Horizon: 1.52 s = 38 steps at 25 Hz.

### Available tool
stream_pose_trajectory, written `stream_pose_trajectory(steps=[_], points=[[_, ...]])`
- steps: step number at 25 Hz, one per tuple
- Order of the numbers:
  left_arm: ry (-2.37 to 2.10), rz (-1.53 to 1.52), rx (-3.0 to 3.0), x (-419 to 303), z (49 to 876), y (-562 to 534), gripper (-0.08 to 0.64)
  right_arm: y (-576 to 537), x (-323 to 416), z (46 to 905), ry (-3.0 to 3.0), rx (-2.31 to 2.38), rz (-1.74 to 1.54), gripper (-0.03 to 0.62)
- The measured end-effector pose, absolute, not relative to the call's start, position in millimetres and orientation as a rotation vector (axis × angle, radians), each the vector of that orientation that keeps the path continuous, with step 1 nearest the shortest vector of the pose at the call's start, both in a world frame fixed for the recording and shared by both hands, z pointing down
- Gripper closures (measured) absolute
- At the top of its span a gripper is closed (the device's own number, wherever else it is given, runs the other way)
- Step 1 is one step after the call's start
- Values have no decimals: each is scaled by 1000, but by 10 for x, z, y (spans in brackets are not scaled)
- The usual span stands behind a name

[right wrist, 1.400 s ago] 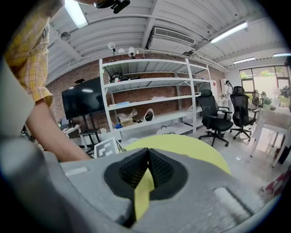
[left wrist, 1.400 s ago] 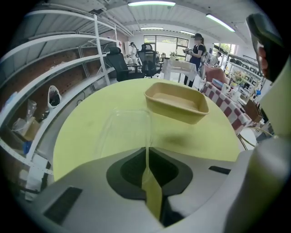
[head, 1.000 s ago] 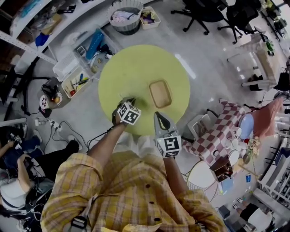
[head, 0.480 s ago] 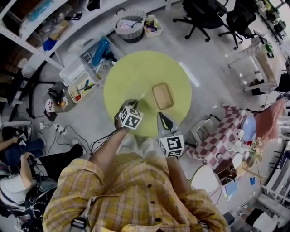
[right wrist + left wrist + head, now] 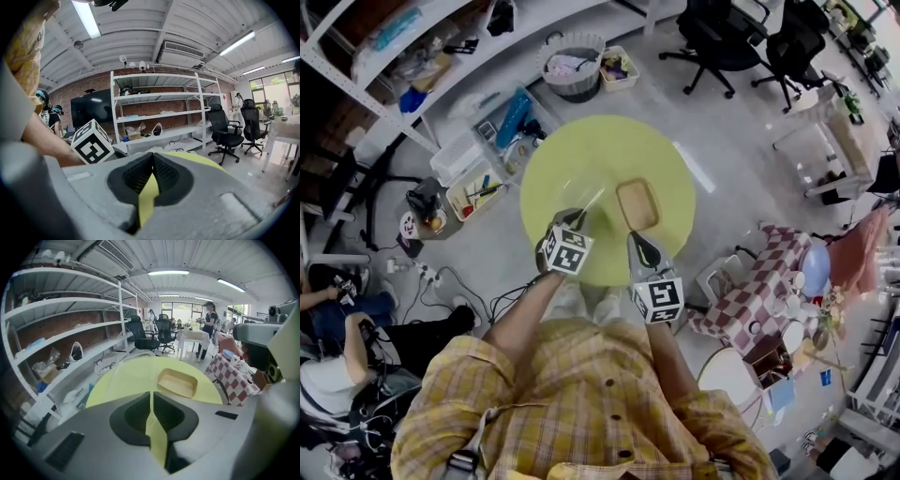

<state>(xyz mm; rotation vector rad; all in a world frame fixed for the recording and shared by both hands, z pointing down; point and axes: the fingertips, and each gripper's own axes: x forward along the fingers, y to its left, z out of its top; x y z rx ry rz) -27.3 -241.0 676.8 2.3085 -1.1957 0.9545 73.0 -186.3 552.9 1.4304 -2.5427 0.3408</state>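
- Clear plastic lid [image 5: 134, 358] sits pinched by its near edge in the left gripper [image 5: 151, 398]; jaws are pressed together on the thin rim, with only a sliver between the pads.
- Lid sticks out ahead of the jaws, raised above the yellow-green round table [image 5: 123, 381], not lying flat on it.
- Head view: left gripper [image 5: 575, 218] is over the table's near edge, and the lid [image 5: 583, 199] shows only as a faint glint past its tip.
- Tan tray [image 5: 177, 383] is on the table, ahead and to the right of the lid, apart from it; it looks empty.
- Head view: tray [image 5: 637, 205] is right of centre on the table [image 5: 581, 150].
- Right gripper [image 5: 152, 161] has its jaws closed together with nothing between them; it touches nothing.
- Right gripper [image 5: 636, 240] is at the table's near edge, just below the tray.
- Right gripper view: left gripper's marker cube [image 5: 92, 141] is close at left, with white shelving [image 5: 159, 108] and a black office chair [image 5: 225, 124] behind.
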Motion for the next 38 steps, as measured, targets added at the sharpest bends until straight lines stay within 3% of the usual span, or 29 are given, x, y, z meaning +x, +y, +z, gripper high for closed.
stream_pose_trajectory(steps=[38], points=[[-1361, 625, 2519, -359, 5452, -2143, 531, -1927, 592, 5086, -2637, 1468, 263, 594]])
